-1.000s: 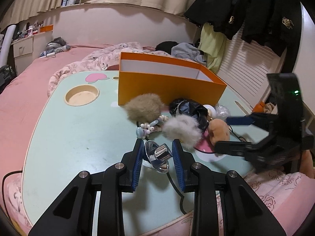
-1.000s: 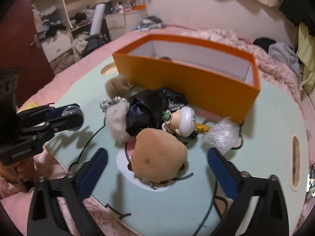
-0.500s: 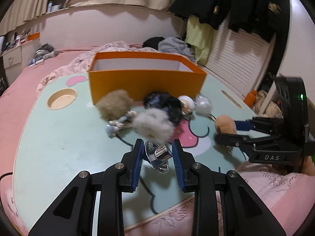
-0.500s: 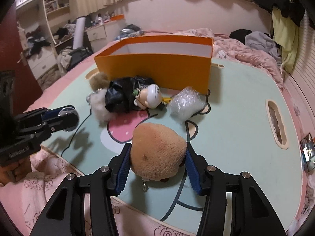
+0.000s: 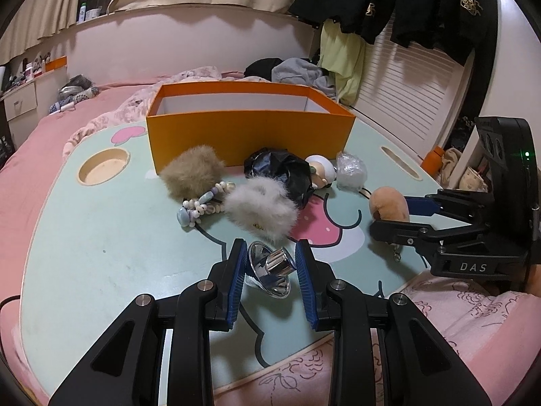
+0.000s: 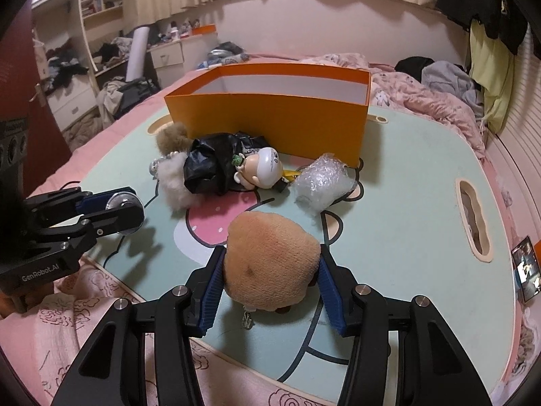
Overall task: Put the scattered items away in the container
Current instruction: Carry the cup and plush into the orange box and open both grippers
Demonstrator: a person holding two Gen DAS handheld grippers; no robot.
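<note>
My left gripper point(image 5: 270, 264) is shut on a shiny silver funnel-shaped piece point(image 5: 272, 267), held above the near part of the mint table point(image 5: 101, 237). My right gripper point(image 6: 270, 270) is shut on a tan plush toy point(image 6: 270, 267), lifted off the table; the same plush point(image 5: 389, 204) shows at the right of the left wrist view. The open orange box point(image 5: 250, 135) stands at the far side. Before it lie a brown pompom point(image 5: 191, 172), a white pompom point(image 5: 258, 208), a bead string point(image 5: 203, 204), a black bag point(image 5: 280, 171), a small figurine point(image 6: 262, 167) and a bubble-wrap bundle point(image 6: 319, 179).
The table lies on a pink bed with rumpled blankets and clothes point(image 6: 439, 77) behind it. A round cup hole point(image 5: 103, 165) is at the table's left, a slot point(image 6: 473, 223) at its right. A black cable point(image 5: 6, 301) runs off the near left edge.
My right gripper closed on the tan plush and drew it back from the pile toward the near edge. My left gripper, still holding the silver piece, shifted sideways a little.
</note>
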